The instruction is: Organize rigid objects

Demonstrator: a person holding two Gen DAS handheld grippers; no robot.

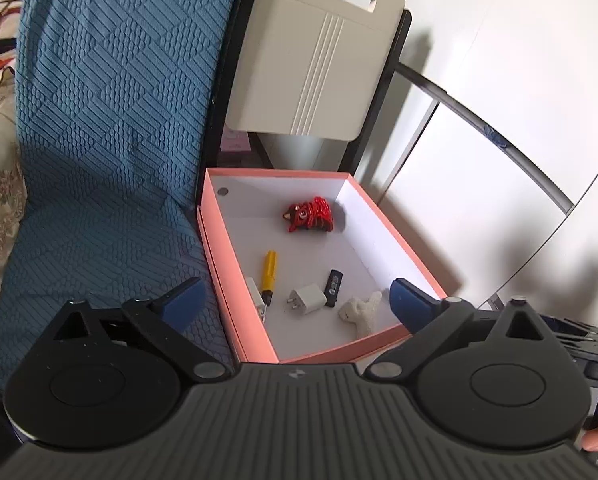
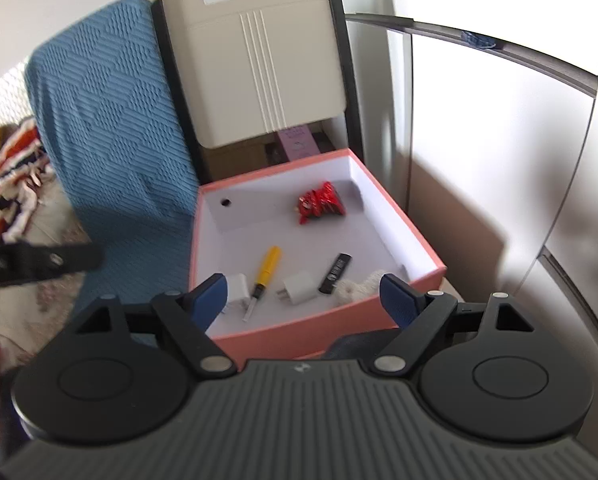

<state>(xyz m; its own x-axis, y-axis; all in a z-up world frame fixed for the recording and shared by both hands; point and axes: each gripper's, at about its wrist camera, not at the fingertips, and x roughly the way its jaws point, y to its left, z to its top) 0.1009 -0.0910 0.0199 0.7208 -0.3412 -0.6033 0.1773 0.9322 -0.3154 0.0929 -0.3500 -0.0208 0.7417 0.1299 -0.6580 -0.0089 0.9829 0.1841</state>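
Note:
A pink box (image 1: pixel 235 304) (image 2: pixel 287 340) with a white inside holds a red lion figure (image 1: pixel 310 214) (image 2: pixel 321 203), a yellow screwdriver (image 1: pixel 268 273) (image 2: pixel 265 274), a white plug adapter (image 1: pixel 307 298) (image 2: pixel 299 287), a second white charger (image 1: pixel 256 295) (image 2: pixel 237 286), a black USB stick (image 1: pixel 333 287) (image 2: pixel 335 273) and a white lumpy figure (image 1: pixel 359 309) (image 2: pixel 353 290). My left gripper (image 1: pixel 297 304) is open and empty above the box's near end. My right gripper (image 2: pixel 303 300) is open and empty above the box's near edge.
A blue quilted cover (image 1: pixel 107 140) (image 2: pixel 111 120) lies left of the box. A beige chair back (image 1: pixel 315 60) (image 2: pixel 255 64) stands behind it. A white wall and a metal rail (image 1: pixel 499 140) are on the right. Patterned bedding (image 2: pixel 15 184) is at far left.

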